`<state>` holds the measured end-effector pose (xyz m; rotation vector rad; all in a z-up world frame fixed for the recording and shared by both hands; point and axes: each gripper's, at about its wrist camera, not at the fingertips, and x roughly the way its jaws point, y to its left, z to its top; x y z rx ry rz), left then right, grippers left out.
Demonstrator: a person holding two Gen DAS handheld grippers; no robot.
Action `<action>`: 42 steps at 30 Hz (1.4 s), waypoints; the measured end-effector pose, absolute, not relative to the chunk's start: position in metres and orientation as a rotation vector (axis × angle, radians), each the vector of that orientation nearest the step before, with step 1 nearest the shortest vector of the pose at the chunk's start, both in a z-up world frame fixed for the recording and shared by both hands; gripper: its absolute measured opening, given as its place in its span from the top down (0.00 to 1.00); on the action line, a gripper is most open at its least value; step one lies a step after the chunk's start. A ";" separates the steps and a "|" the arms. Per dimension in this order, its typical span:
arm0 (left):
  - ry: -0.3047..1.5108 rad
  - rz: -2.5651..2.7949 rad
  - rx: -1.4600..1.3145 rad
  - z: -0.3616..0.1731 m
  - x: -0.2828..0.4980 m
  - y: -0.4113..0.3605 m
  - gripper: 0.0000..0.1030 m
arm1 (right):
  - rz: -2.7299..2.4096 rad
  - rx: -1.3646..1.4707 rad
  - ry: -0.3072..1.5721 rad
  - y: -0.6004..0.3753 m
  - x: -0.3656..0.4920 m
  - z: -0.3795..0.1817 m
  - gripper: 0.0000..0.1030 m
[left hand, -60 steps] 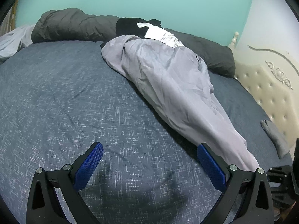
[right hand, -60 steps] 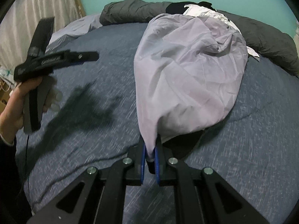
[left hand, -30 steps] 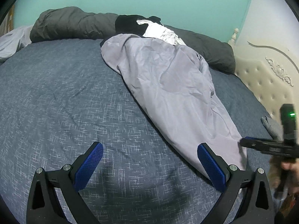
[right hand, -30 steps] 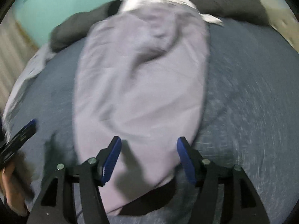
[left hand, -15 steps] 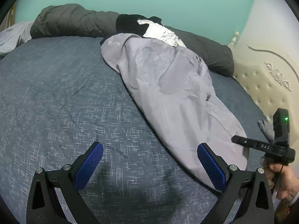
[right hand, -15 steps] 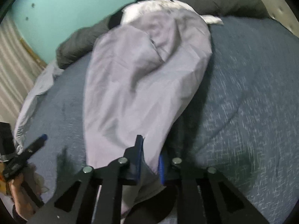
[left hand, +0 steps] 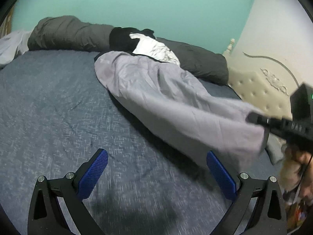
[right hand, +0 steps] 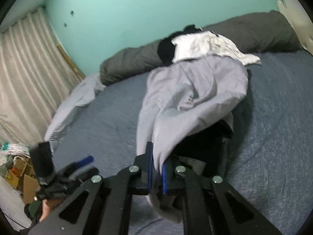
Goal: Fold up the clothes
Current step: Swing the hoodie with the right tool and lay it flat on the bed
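A long lilac-grey garment (left hand: 166, 98) lies stretched across the blue-grey bed (left hand: 58, 107). Its far end rests against a pile of clothes. My right gripper (right hand: 156, 156) has the garment's (right hand: 191, 90) near end between its blue pads, and its jaws are closing on the pinched cloth. That end hangs lifted off the bed, with dark shadow beneath. In the left wrist view the right gripper (left hand: 252, 117) holds the raised hem at the right edge. My left gripper (left hand: 156, 153) hovers open over bare bedcover, left of the garment, holding nothing.
A black garment (left hand: 121, 39) and a white one (left hand: 154, 50) lie on a dark grey rolled duvet (left hand: 68, 33) along the teal wall. Another pale cloth (right hand: 74, 101) lies at the bed's far left. A cream headboard (left hand: 254, 90), a curtain (right hand: 23, 68) and floor clutter (right hand: 17, 168) border the bed.
The right gripper let go of the garment, shut on its near end again and lifted it off the bed. The left gripper rose a little, staying open.
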<state>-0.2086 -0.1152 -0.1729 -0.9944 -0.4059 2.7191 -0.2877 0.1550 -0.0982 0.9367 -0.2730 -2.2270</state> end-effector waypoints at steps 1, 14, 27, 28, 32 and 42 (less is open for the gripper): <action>-0.400 2.715 -0.986 -0.166 -0.202 -0.115 0.00 | -2.222 0.917 -0.277 0.153 -0.283 -0.088 0.94; -0.329 2.749 -0.847 -0.060 -0.130 -0.114 0.00 | -2.139 0.704 -0.306 0.126 -0.212 0.055 0.94; -0.337 2.708 -0.747 -0.011 -0.083 -0.099 0.00 | -2.102 0.667 -0.166 0.110 -0.165 0.115 0.94; -0.338 2.703 -0.753 -0.014 -0.082 -0.096 0.00 | -2.110 0.679 -0.153 0.111 -0.165 0.111 0.94; -0.340 2.669 -0.798 -0.032 -0.082 -0.082 0.00 | -2.138 0.734 -0.159 0.121 -0.174 0.093 0.94; -0.318 2.568 -0.923 -0.103 -0.114 -0.032 0.00 | -2.174 0.857 -0.177 0.137 -0.210 0.045 0.94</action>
